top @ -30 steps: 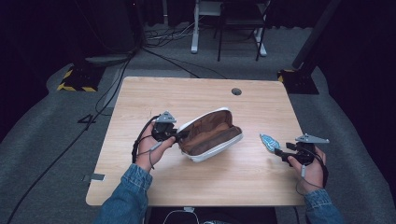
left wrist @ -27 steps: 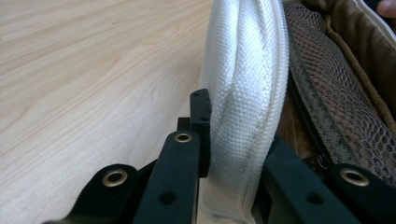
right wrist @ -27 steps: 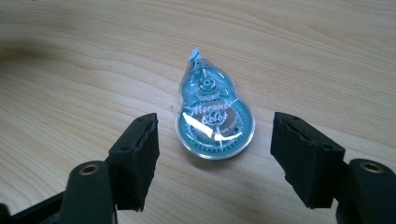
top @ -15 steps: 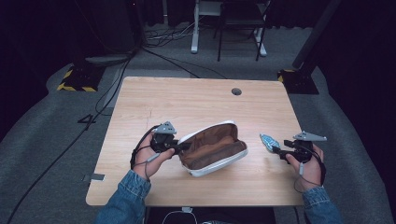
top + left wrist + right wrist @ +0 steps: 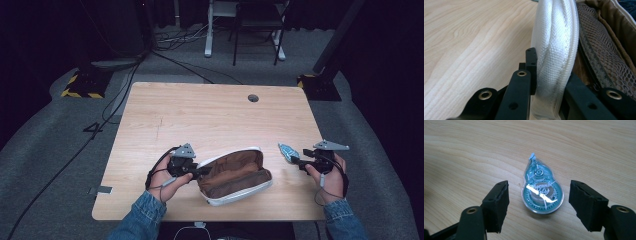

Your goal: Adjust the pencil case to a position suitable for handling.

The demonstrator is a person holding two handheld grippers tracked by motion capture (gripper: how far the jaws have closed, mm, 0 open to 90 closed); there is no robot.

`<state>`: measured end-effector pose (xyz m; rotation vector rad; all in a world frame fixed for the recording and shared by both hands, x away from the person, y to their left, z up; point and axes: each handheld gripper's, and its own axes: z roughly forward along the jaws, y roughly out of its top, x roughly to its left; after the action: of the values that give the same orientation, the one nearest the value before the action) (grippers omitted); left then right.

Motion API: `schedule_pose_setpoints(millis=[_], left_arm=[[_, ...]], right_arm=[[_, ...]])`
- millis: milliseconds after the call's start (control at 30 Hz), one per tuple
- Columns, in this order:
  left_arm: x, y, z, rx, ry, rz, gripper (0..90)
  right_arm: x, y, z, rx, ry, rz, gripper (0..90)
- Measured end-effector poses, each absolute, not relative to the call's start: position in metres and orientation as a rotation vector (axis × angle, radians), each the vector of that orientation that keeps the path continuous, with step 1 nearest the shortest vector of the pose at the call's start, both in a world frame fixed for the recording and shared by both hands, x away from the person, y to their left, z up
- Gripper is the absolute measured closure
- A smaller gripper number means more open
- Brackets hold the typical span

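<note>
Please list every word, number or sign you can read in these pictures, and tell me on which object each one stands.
"4": white mark on the grey floor, left of the table.
"Colors" (uncertain; first word blurred): script on the teal correction tape dispenser, between the open jaws of the right gripper.
Smaller print beneath it: too blurred to read.
Pencil case, left gripper: no text.

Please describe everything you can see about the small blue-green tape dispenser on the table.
The correction tape dispenser is a small teardrop-shaped case of clear plastic over teal gear wheels, with a pale tip pointing away from the right gripper. It lies flat on the wooden table, to the right of the open pouch. The open jaws stand on both sides without touching it.
</note>
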<state>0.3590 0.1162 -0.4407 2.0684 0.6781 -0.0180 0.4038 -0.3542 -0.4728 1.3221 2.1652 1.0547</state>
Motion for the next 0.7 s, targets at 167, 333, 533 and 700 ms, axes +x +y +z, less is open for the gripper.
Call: schedule_pose_setpoints(millis=[167,333,533,700], left_arm=[[0.357,0.114,-0.451,2.082,0.666,-0.031,85.4],[0.358,0.111,-0.46,2.094,0.655,-0.045,85.3],[0.359,0.113,-0.466,2.09,0.652,-0.061,85.0],[0.359,0.118,-0.473,2.102,0.678,-0.053,84.5]], right_arm=[[0.404,-0.353,-0.474,1.317,2.173,1.049,33.0],[0.403,-0.353,-0.475,1.32,2.177,1.047,33.0],[0.403,-0.354,-0.475,1.315,2.182,1.043,32.9],[0.403,-0.354,-0.475,1.315,2.183,1.044,32.9]])
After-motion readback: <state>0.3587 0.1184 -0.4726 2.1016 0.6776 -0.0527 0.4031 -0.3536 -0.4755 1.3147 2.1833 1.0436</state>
